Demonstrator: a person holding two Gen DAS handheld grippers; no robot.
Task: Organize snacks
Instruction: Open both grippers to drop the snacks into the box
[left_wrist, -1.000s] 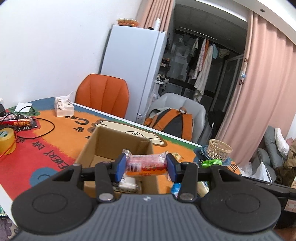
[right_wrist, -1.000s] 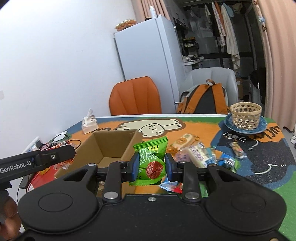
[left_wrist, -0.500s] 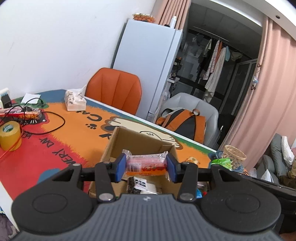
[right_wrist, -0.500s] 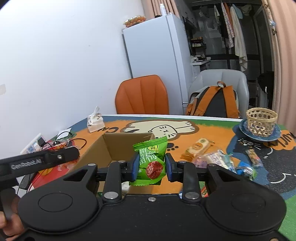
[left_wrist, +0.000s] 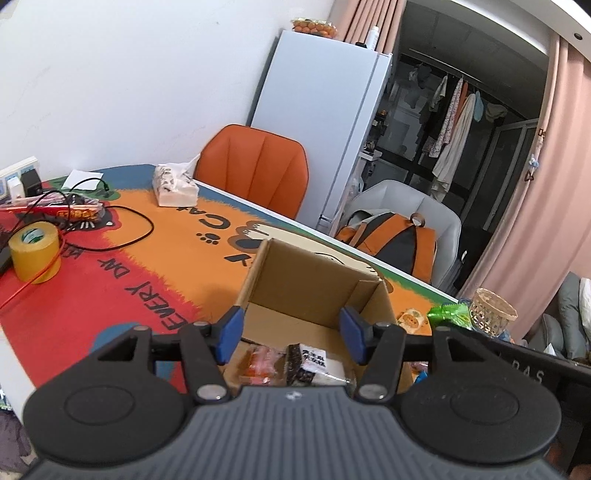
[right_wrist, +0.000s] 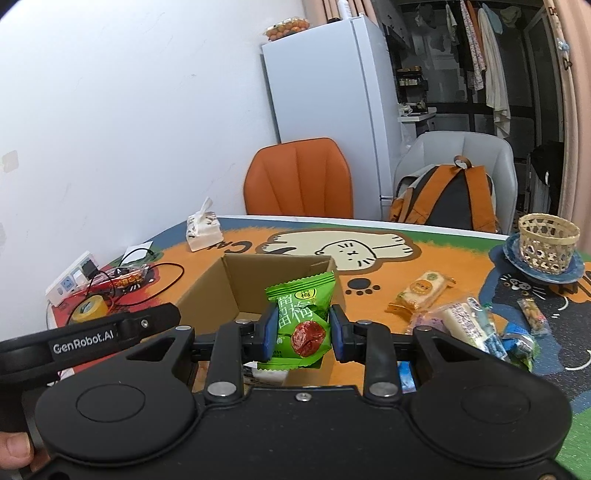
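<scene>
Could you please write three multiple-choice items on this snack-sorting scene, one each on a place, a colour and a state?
1. Where does the orange-and-pink wrapped snack bar lie?
A. inside the brown cardboard box
B. in the woven straw basket
C. on the orange padded chair

2. What colour is the plum candy packet that the right gripper holds?
A. blue
B. green
C. yellow

3. How is the left gripper?
A. shut on a snack
B. shut on nothing
C. open and holding nothing

Answers: 1 A, the bar rests on the box floor below the left gripper. 2 B, the wrapper between the blue pads is green. 3 C, its blue pads stand wide apart with nothing between them.
</scene>
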